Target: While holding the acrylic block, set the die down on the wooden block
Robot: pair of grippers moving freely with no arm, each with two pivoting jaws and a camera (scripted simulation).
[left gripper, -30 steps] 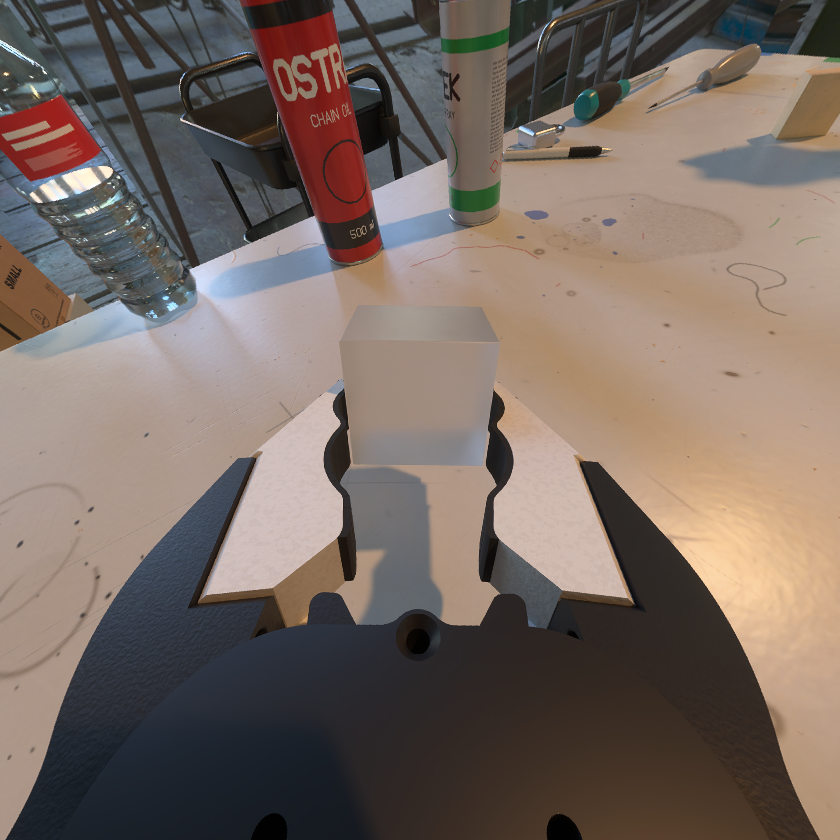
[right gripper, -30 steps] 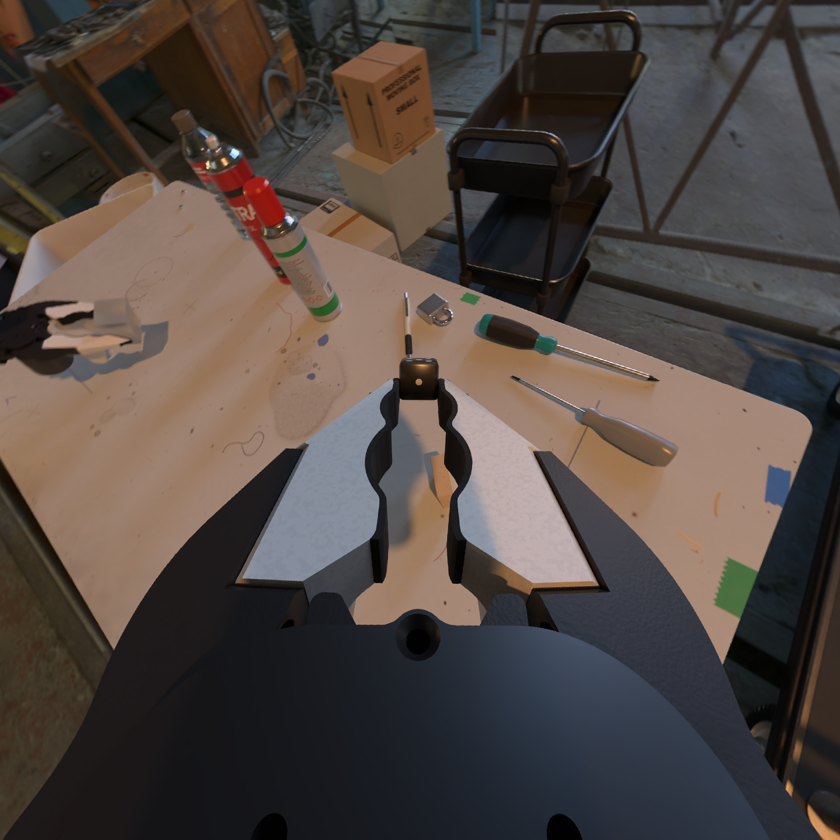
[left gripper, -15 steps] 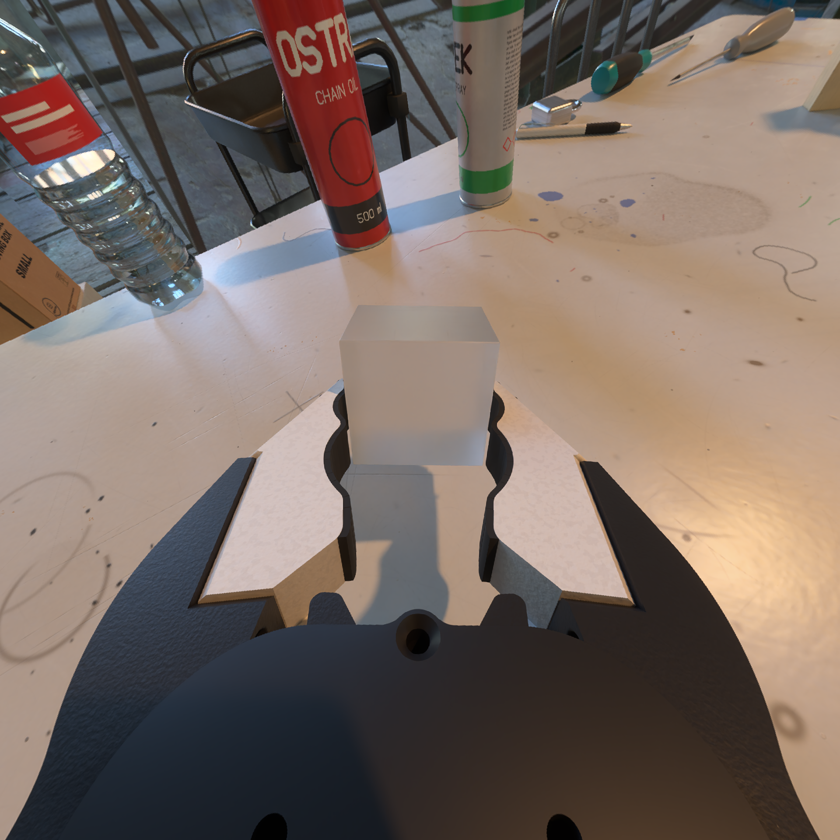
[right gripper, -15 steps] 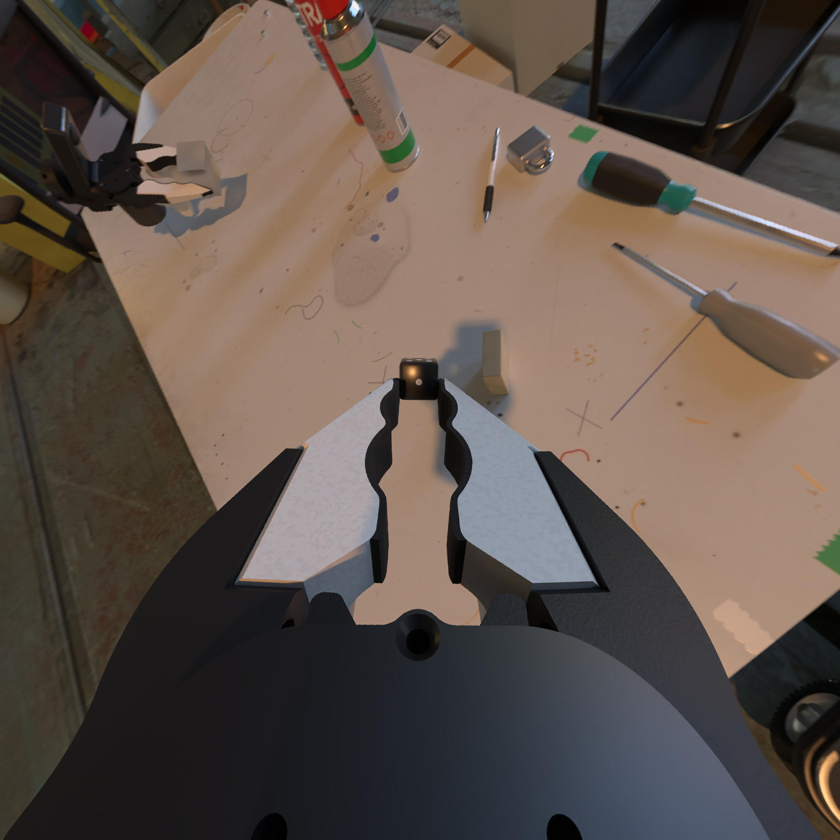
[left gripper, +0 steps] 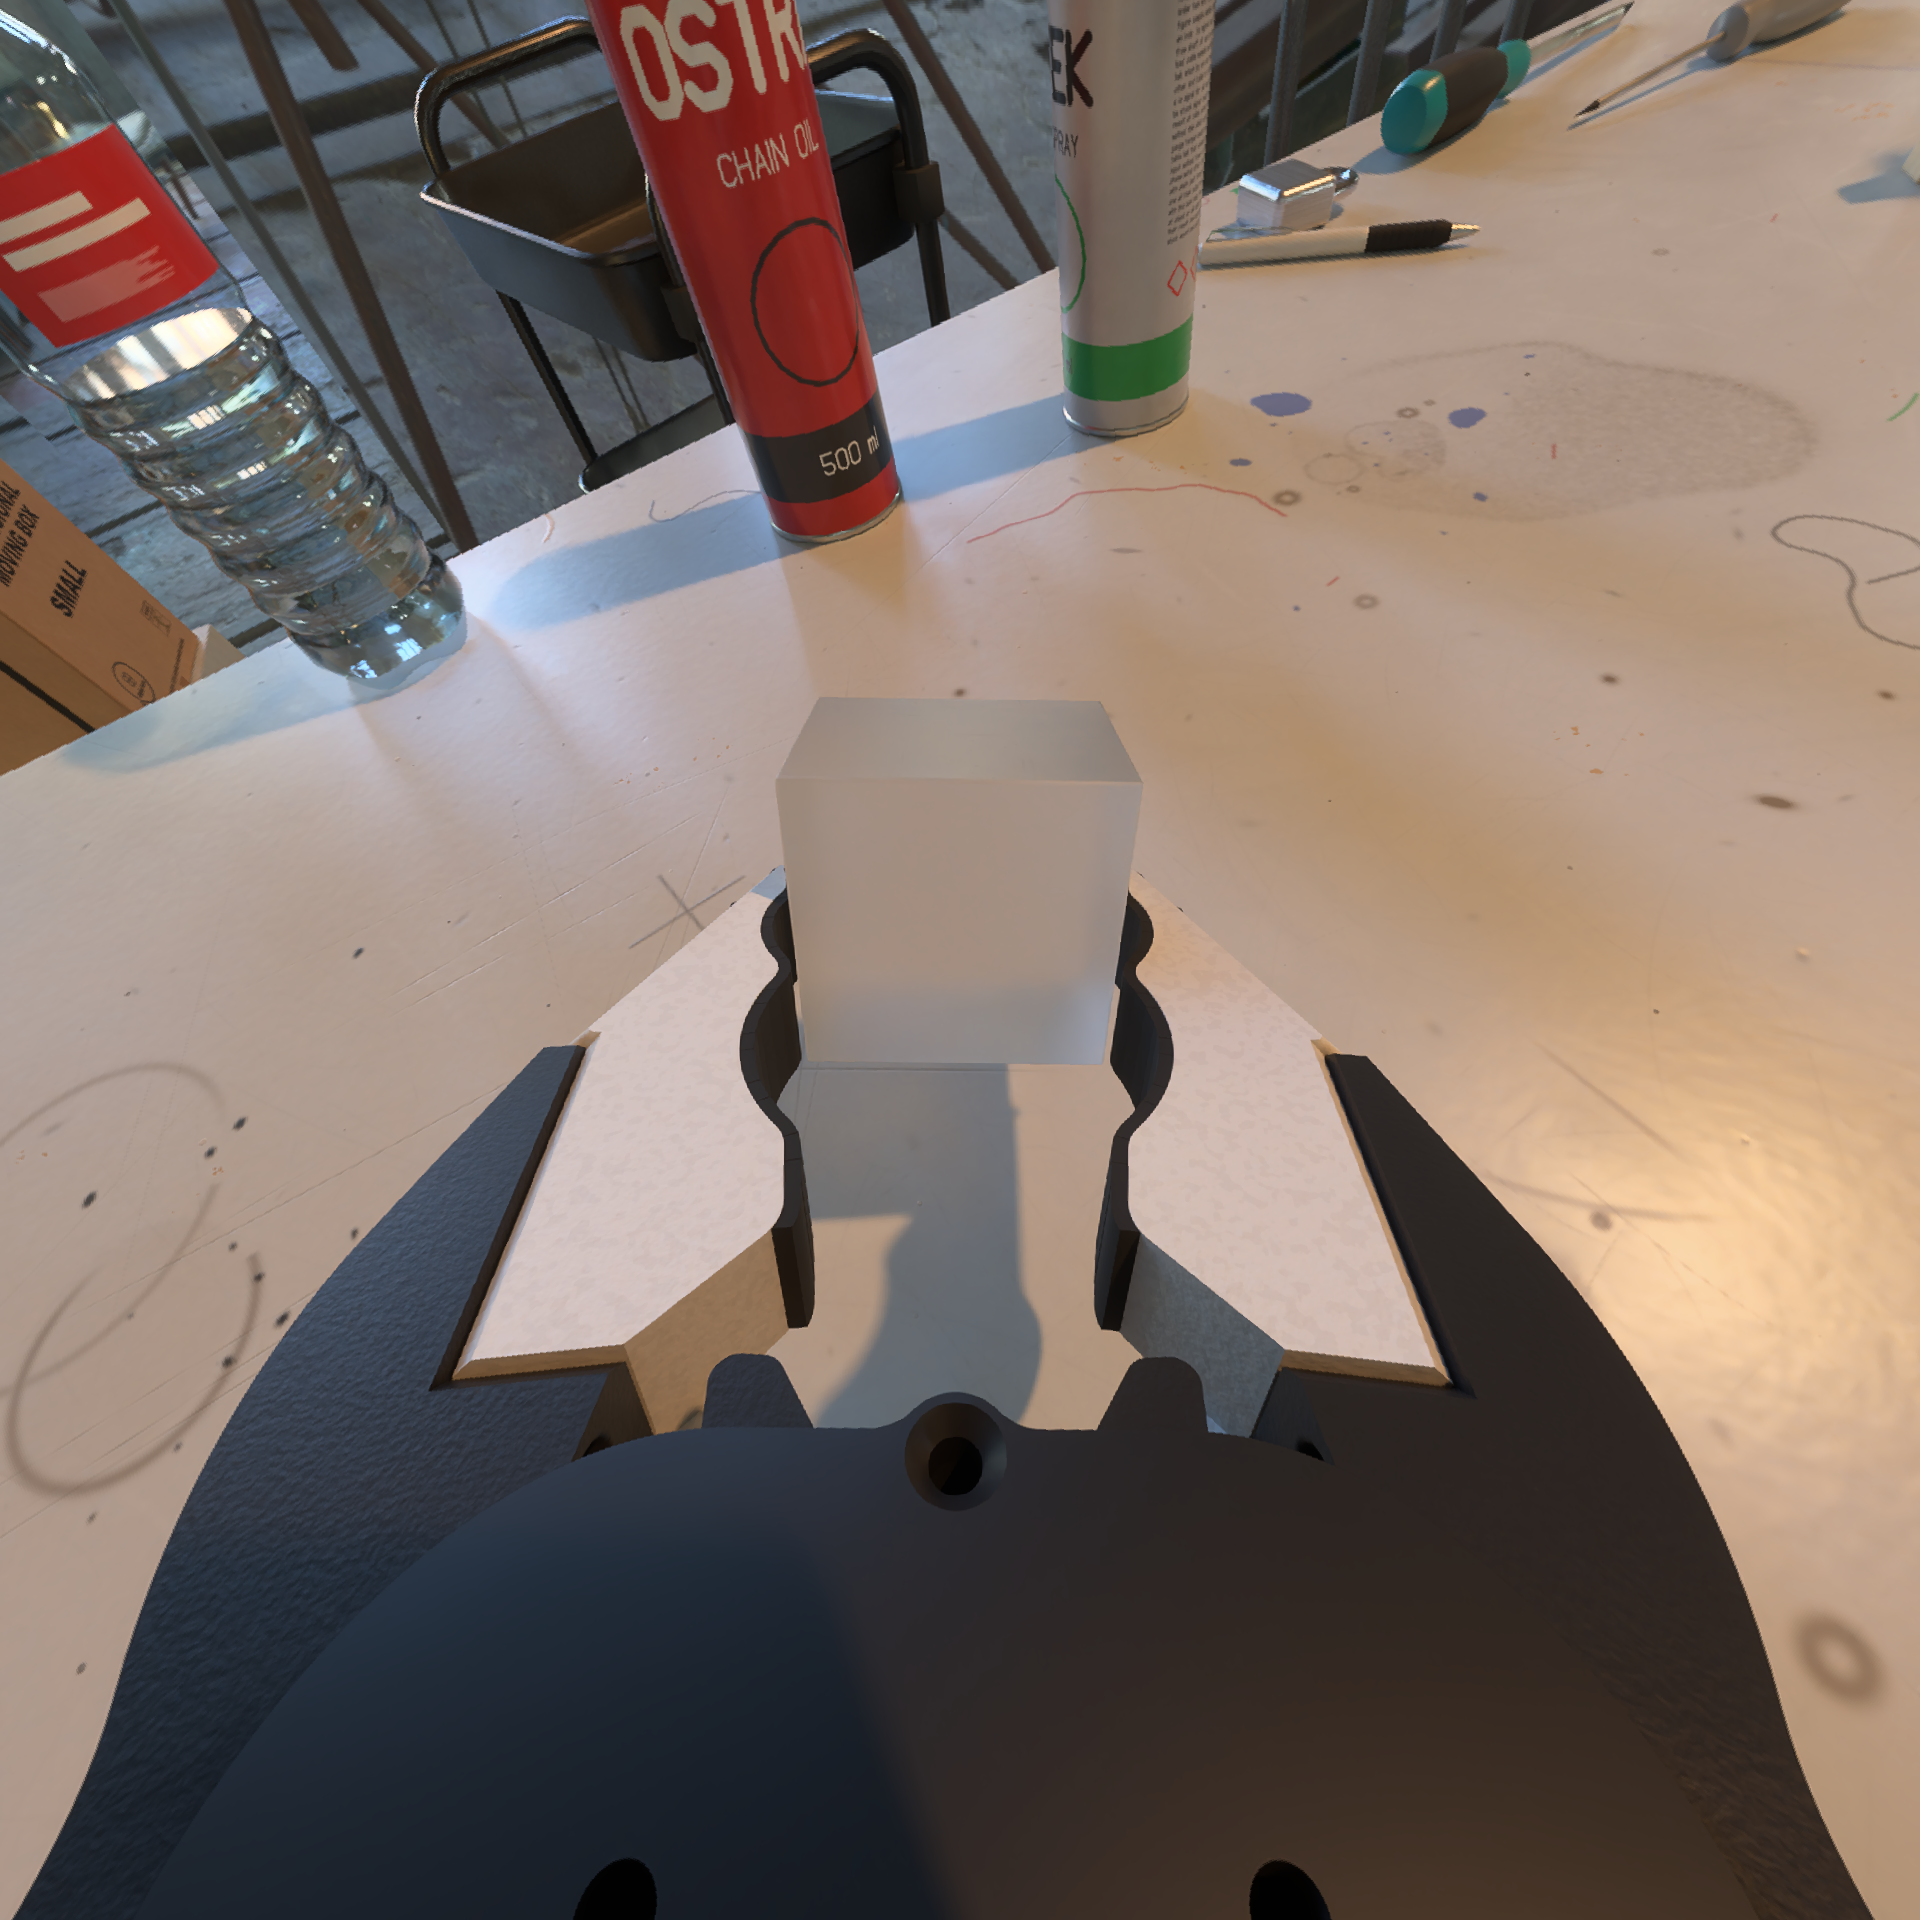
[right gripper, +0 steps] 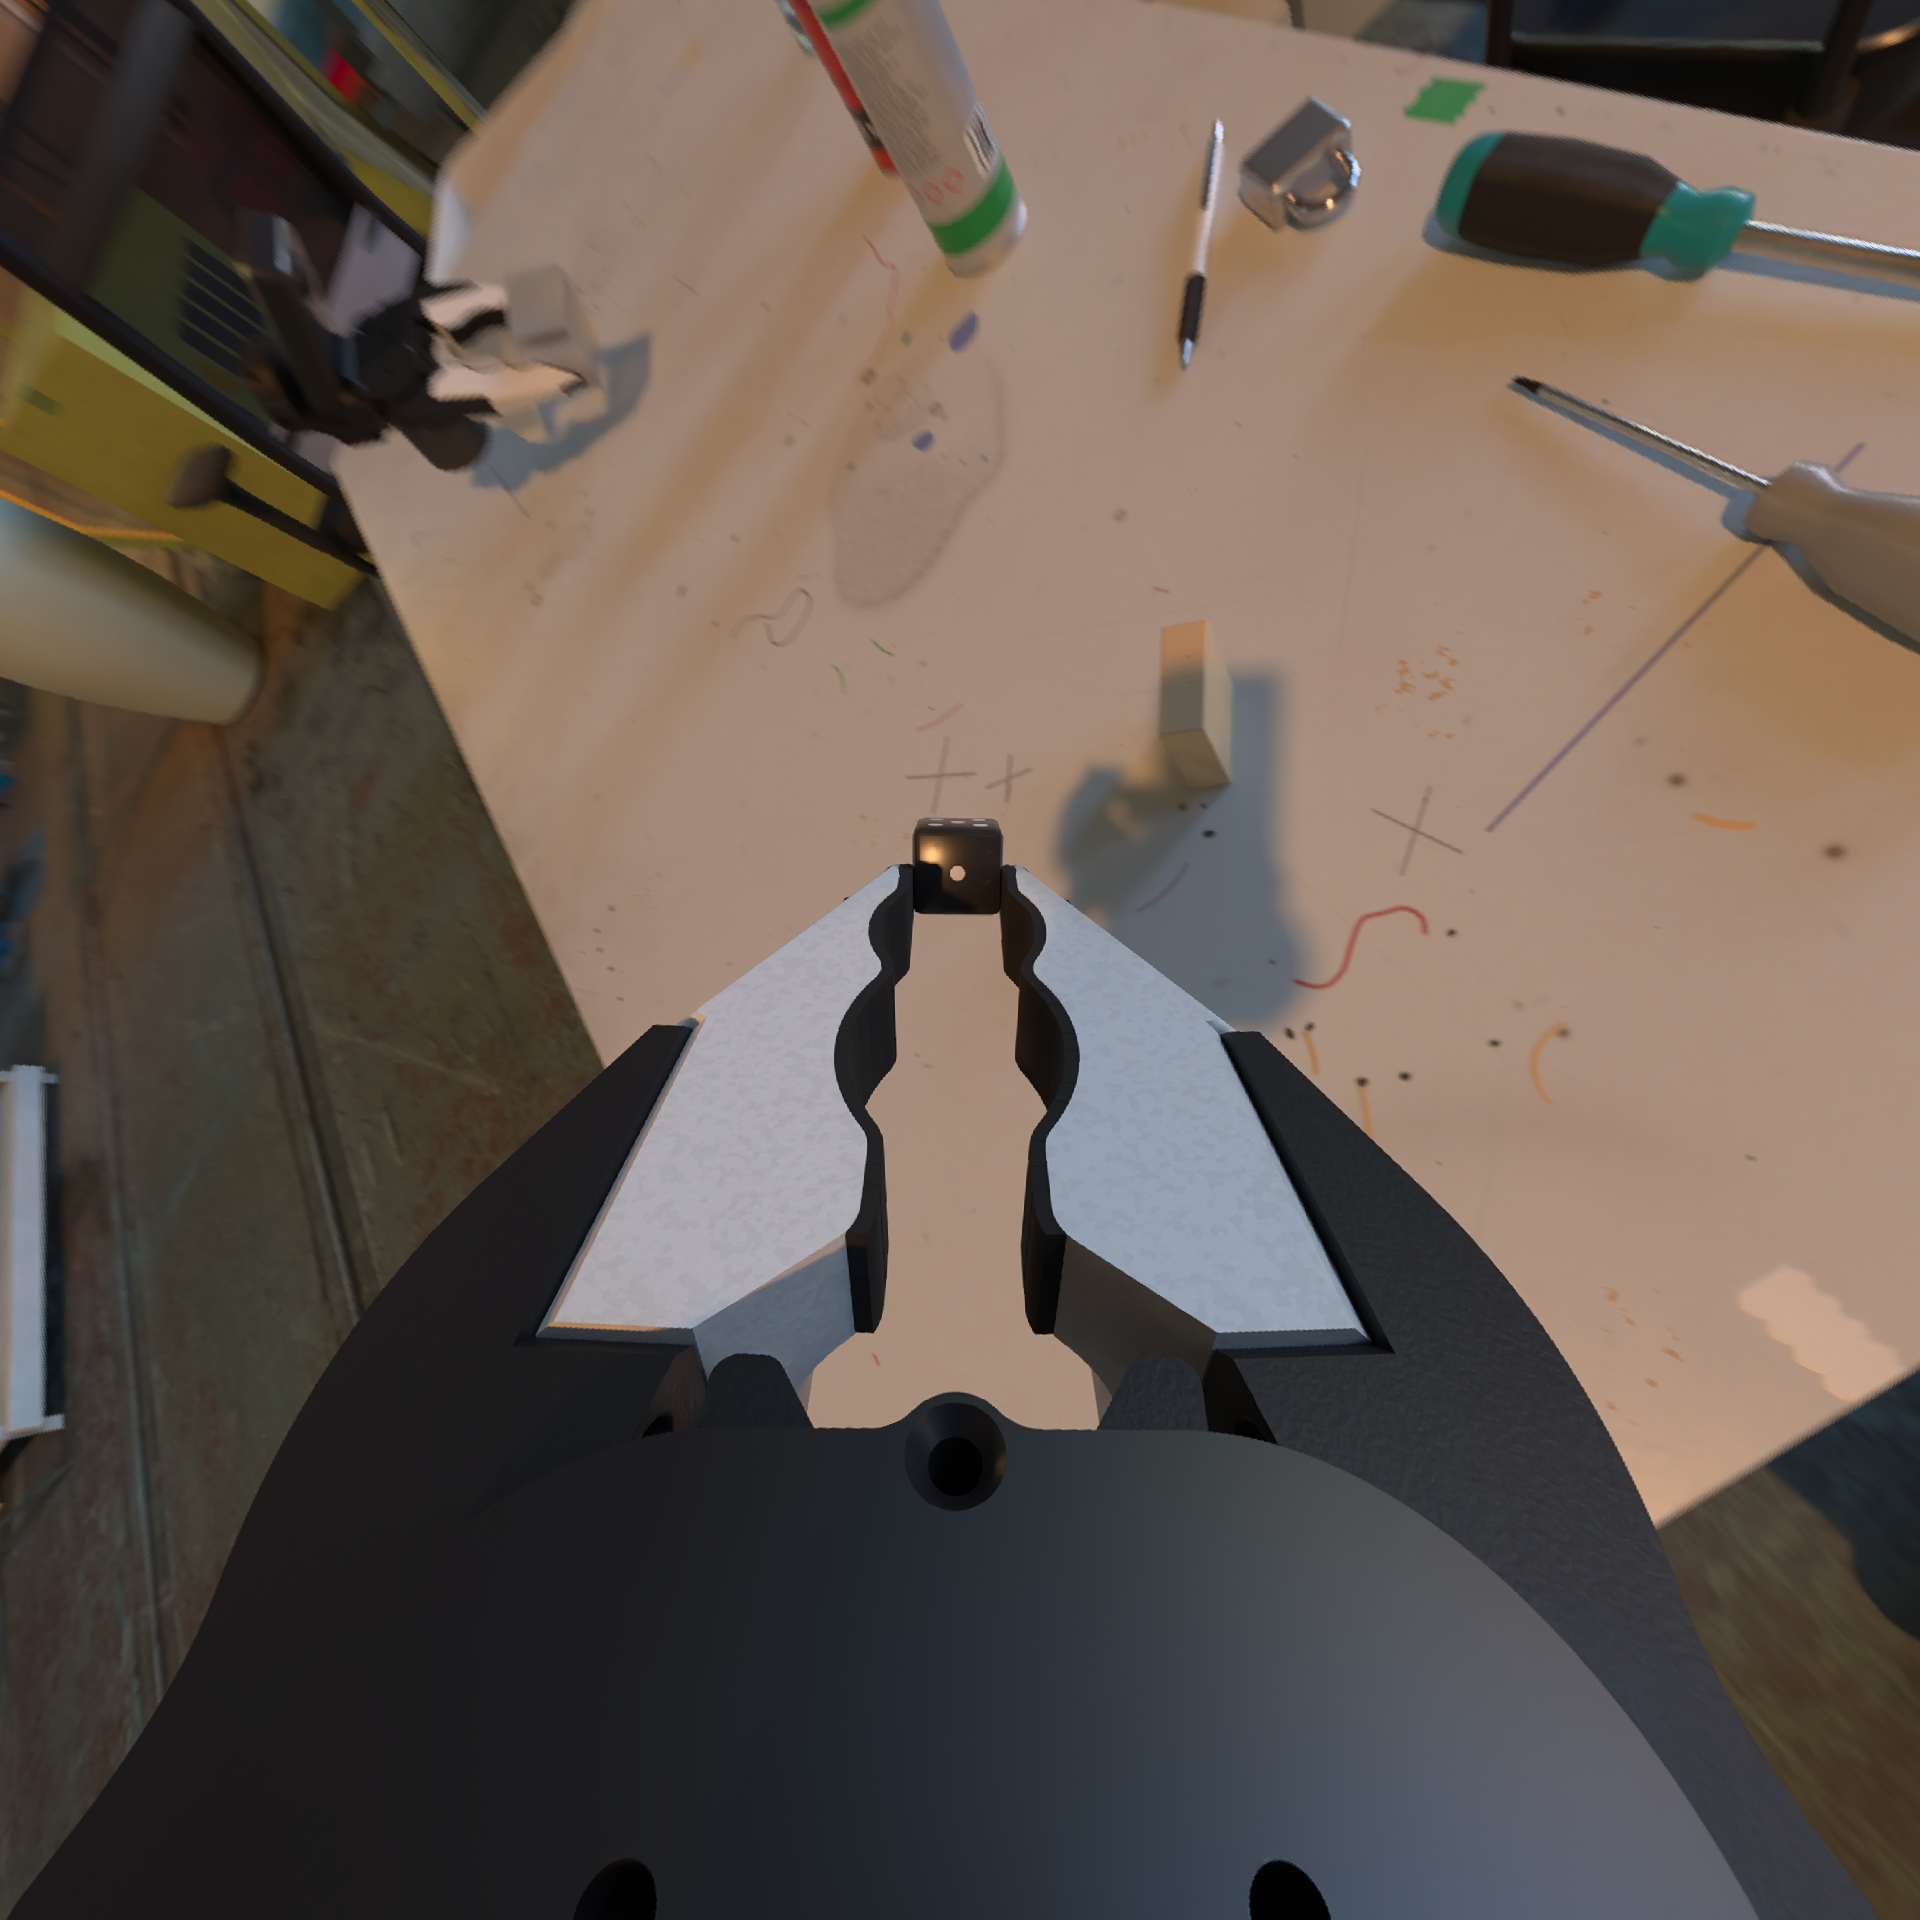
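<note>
Frosted clear acrylic block [left gripper: 956,883] sits pinched between the pale fingertips of the left tool [left gripper: 956,935], held just above the scuffed cream bench [left gripper: 1455,935], well apart from the placing, near a red spray can [left gripper: 769,270] and a clear water bottle [left gripper: 208,416].

Right wrist view: the right tool [right gripper: 956,883] grips the small black die [right gripper: 956,868] at its very tips, above the bench, leaving the die's underside free to seat. The pale wooden block [right gripper: 1193,707] stands ahead and right, so the die likely needs carrying over it.
</note>
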